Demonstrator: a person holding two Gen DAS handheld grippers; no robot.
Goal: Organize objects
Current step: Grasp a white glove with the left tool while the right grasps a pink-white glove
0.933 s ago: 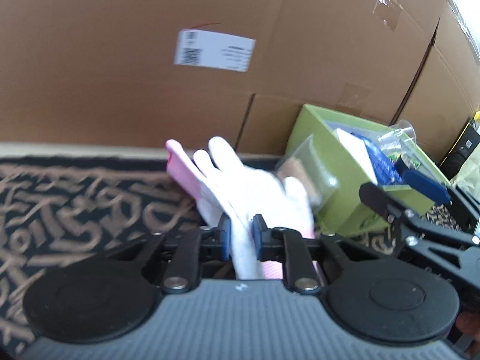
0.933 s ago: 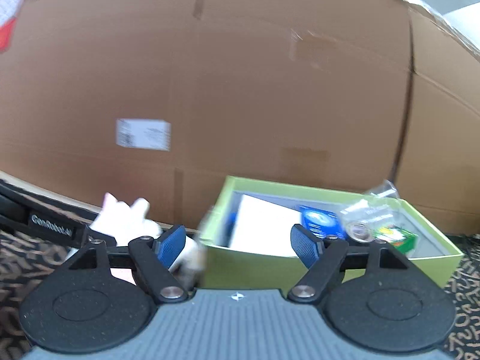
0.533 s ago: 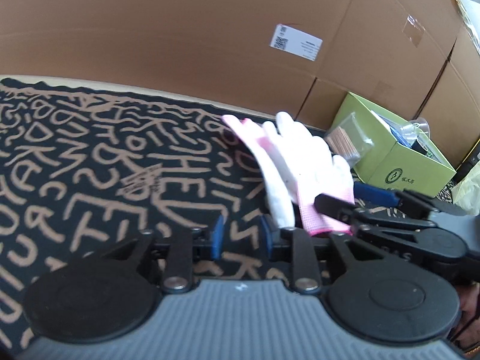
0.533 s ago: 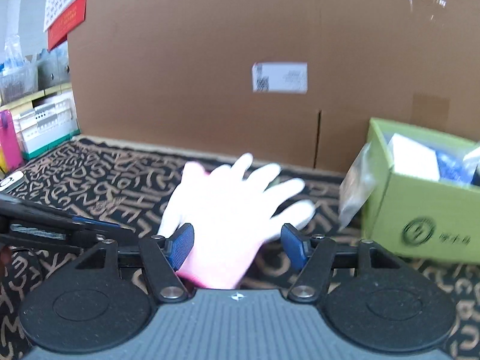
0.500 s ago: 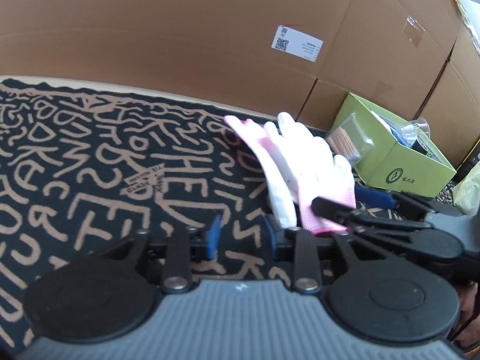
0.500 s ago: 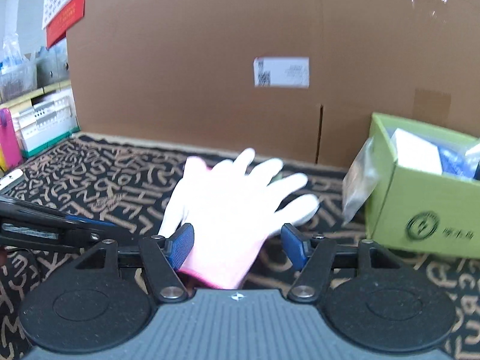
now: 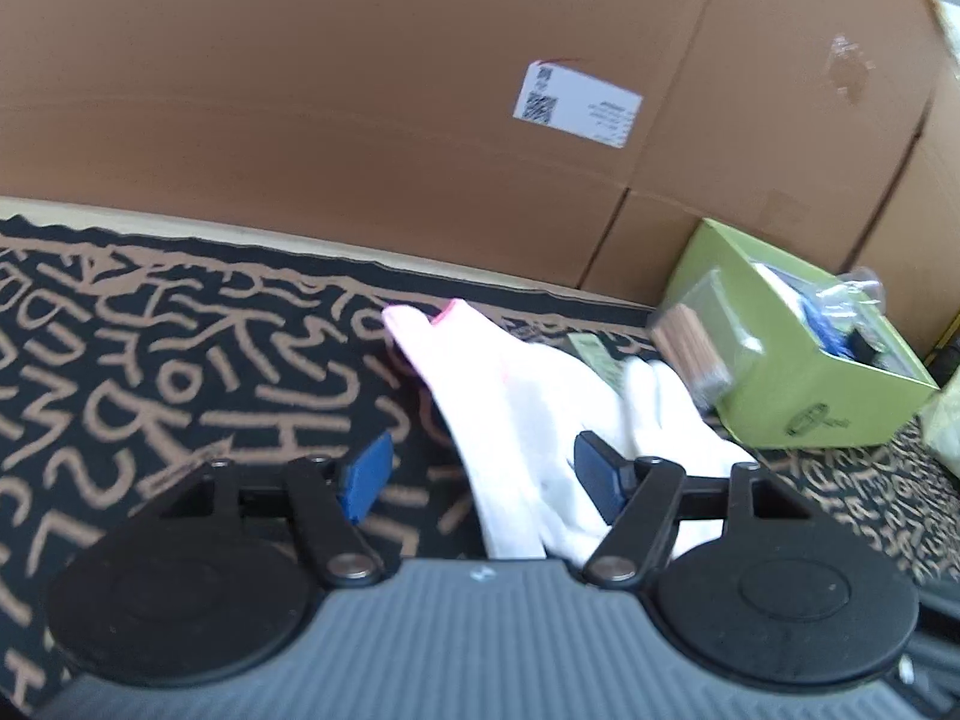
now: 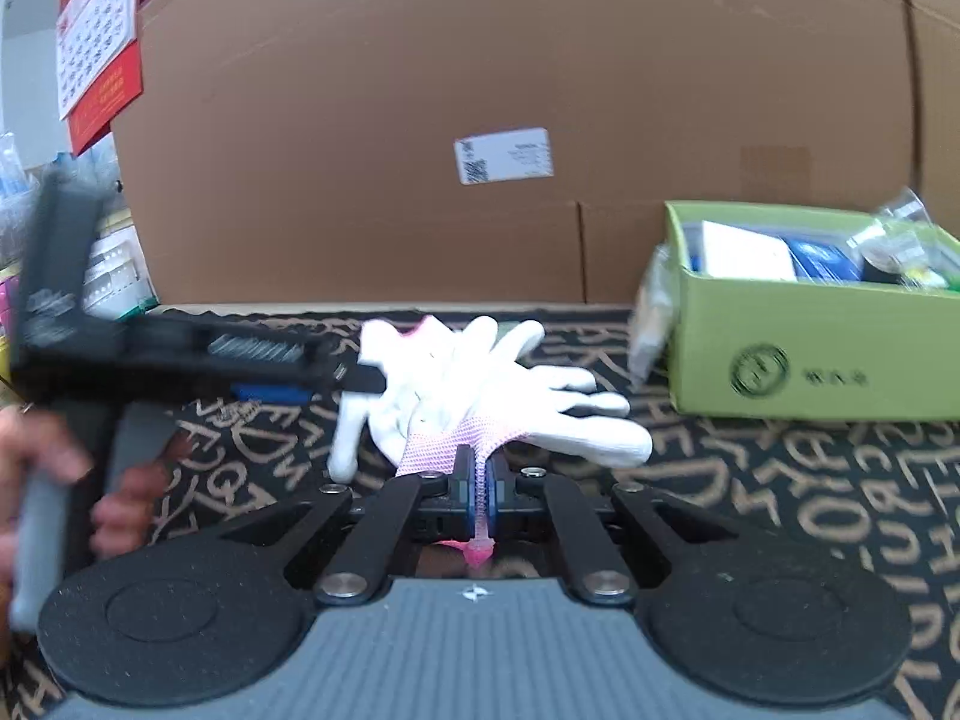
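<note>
White work gloves with pink cuffs [image 8: 480,384] lie on the black patterned mat. My right gripper [image 8: 478,483] is shut on a pink cuff of the gloves. My left gripper [image 7: 480,474] is open, its blue pads on either side of the gloves [image 7: 522,414] without pinching them. It shows from the side in the right wrist view [image 8: 300,369], just left of the gloves. A green box [image 8: 810,354] holding several items stands to the right; it also shows in the left wrist view [image 7: 798,384].
A clear plastic packet [image 7: 699,330] leans on the green box's left side. Large cardboard boxes [image 8: 480,120] wall off the back. A calendar [image 8: 99,42] and shelf items are at far left. The mat [image 7: 150,360] stretches left.
My left gripper has opened wide, letting go of the gloves. My right gripper has closed on the pink cuff. Both views shifted slightly.
</note>
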